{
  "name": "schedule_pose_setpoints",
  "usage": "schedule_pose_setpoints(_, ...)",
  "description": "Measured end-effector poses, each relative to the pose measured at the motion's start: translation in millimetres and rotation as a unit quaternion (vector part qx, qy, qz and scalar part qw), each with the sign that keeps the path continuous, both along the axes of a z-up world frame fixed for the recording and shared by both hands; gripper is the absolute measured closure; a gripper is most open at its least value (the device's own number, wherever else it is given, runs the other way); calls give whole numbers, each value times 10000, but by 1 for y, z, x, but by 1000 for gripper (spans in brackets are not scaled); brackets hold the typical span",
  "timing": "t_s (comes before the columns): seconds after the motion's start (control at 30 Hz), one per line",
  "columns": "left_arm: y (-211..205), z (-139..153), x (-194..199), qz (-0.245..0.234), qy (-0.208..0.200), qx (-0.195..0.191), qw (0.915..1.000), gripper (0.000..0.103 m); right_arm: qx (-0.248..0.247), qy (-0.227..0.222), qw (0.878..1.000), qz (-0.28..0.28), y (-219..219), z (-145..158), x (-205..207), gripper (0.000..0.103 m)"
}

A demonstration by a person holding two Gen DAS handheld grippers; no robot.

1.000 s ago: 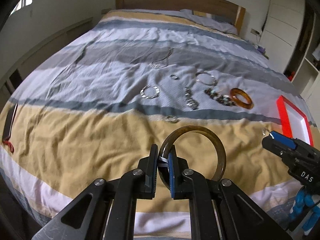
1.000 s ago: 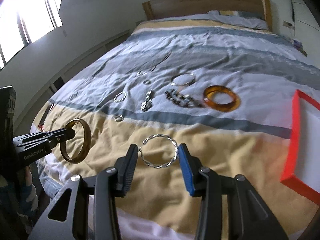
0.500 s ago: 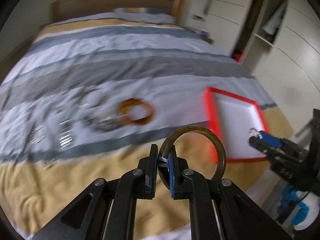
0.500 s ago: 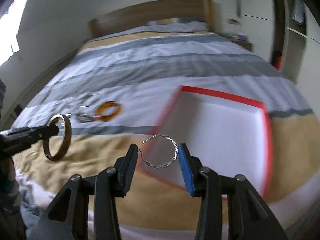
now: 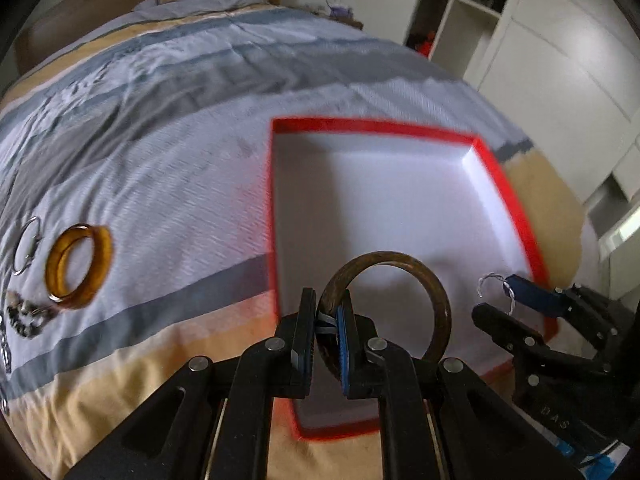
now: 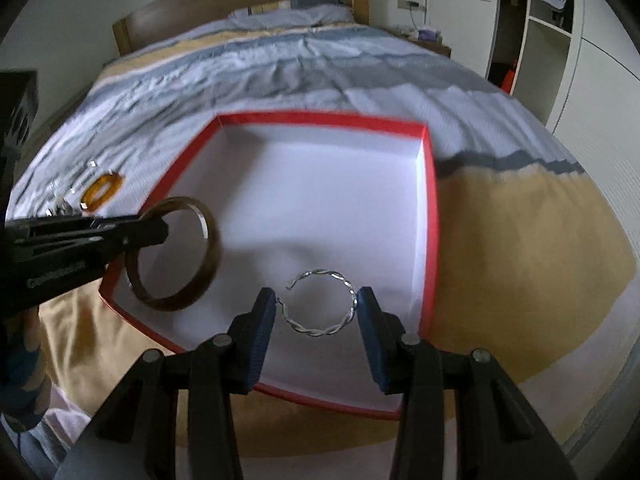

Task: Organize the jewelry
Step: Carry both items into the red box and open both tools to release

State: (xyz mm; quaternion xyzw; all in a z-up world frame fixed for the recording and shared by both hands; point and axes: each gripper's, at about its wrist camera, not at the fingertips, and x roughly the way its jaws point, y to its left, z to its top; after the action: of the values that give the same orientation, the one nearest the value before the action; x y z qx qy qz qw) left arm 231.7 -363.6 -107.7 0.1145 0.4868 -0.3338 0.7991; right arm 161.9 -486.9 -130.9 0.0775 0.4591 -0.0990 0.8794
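Where the left wrist view begins, at lower centre of the frame, the left gripper (image 5: 327, 322) has its jaws drawn narrow and clamped on the rim of a dark brown bangle (image 5: 400, 276), which stands upright on edge above the near part of a red box (image 5: 516, 208) with a white interior. At lower right of the same frame, the right gripper (image 5: 494, 300) carries a silver twisted-wire ring (image 5: 486, 279), its jaws set partly apart with the ring spanning them. In the right wrist view, lower centre, that ring (image 6: 320, 306) sits flat between the two blue pads (image 6: 370, 320), both sides appearing to touch, poised over the white floor of the box (image 6: 430, 216). The left gripper (image 6: 152, 228) enters from the left edge, the bangle (image 6: 176, 256) hanging tilted over the box's near-left corner. The box rests on a striped bedspread (image 5: 168, 152) of yellow, grey and pale bands. At the left edge of the left wrist view lie an amber bangle (image 5: 78, 266), a thin silver hoop (image 5: 26, 246) just beside it, and a beaded piece (image 5: 26, 316) below; detail there is blurred. A wooden headboard (image 6: 240, 4) occupies the upper frame, white wardrobes (image 6: 600, 60) the upper right.
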Motion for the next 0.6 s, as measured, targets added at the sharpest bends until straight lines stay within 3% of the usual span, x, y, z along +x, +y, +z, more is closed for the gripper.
schedule_pose_setpoints(0.13, -7, -11, -4, 6, -196, 427, 9989, 91, -280, 193, 9993, 180, 7, -8, 3, 62)
schedule_pose_setpoints(0.27, -6, -14, -3, 87, -153, 592, 9981, 91, -356, 314, 9984, 303, 8, -9, 6, 62)
schedule_pose_setpoints(0.43, 8, -12, -22, 440, -244, 1002, 9937, 92, -383, 371, 9967, 619, 17, -9, 10, 62)
schedule_pose_setpoints(0.6, 27, -10, -28, 826, -68, 1024, 9913, 92, -364, 397, 9948, 870, 24, -7, 15, 62)
